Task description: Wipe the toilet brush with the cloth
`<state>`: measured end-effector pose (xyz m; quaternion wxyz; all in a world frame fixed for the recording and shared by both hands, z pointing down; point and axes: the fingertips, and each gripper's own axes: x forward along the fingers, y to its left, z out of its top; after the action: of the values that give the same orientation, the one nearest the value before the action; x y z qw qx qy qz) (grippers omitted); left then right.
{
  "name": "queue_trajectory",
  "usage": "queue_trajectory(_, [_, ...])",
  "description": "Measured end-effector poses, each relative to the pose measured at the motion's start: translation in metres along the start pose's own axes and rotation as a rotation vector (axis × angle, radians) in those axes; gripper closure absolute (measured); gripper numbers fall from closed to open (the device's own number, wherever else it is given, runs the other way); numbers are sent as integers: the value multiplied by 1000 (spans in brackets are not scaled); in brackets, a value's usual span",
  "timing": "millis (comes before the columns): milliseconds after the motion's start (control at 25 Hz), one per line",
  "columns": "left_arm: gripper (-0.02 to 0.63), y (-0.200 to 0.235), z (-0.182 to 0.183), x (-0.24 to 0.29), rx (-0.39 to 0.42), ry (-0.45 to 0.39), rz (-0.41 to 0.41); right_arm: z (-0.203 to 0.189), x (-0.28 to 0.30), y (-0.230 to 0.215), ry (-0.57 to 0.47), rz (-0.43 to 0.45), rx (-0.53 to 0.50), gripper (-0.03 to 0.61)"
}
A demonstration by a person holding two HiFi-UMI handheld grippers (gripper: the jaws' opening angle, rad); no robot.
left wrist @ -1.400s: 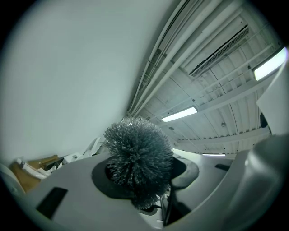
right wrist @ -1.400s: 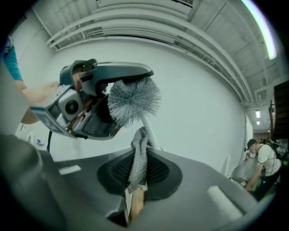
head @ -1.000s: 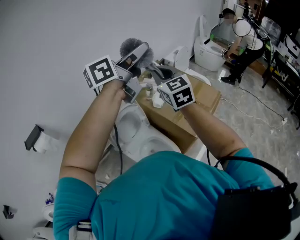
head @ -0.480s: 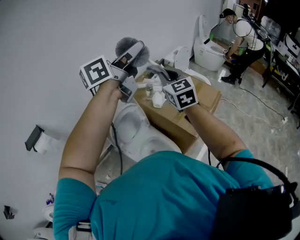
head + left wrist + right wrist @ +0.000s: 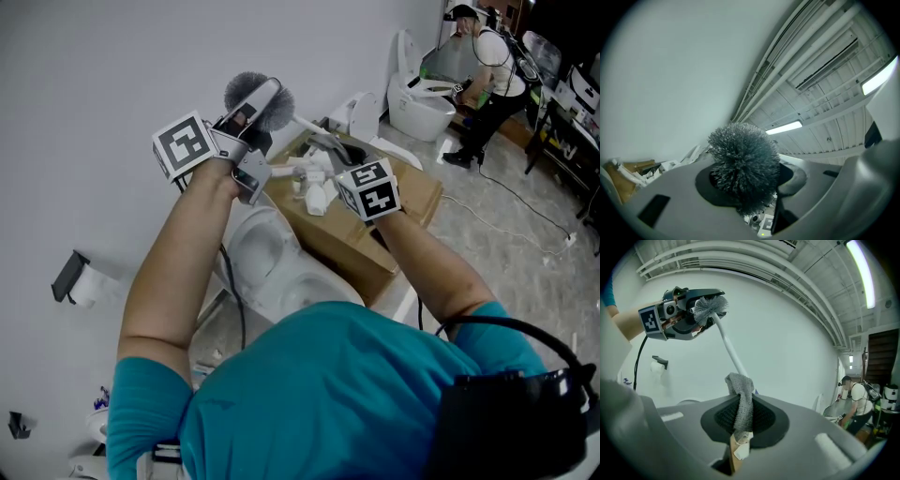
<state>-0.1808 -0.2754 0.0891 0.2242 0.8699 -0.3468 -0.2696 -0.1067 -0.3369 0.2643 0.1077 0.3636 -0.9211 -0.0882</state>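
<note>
- Head view – both grippers are raised near the wall, above a toilet (image 5: pixel 267 253) and a cardboard box (image 5: pixel 417 197). The left gripper (image 5: pixel 246 117) is up-left, with the grey head of the brush (image 5: pixel 251 92) sticking out past its tips. The right gripper (image 5: pixel 328 159) is lower right, near the other. What it holds is too small to make out here.
- Left gripper view – the bristle head fills the gap between the jaws, which are closed against it; wall and ceiling lie beyond.
- Right gripper view – the jaws are pinched tight on a grey cloth (image 5: pixel 740 399), with a small tag below it. The brush's white handle (image 5: pixel 726 345) slants down from the left gripper into the cloth's top fold – cloth touching handle, well apart from the bristles.
</note>
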Motion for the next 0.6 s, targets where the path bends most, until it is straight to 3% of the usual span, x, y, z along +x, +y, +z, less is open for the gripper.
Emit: queue_trajectory(600, [425,-10,3,-3,-39,-34,-35,-31,-10,-35,34,-79,14,557])
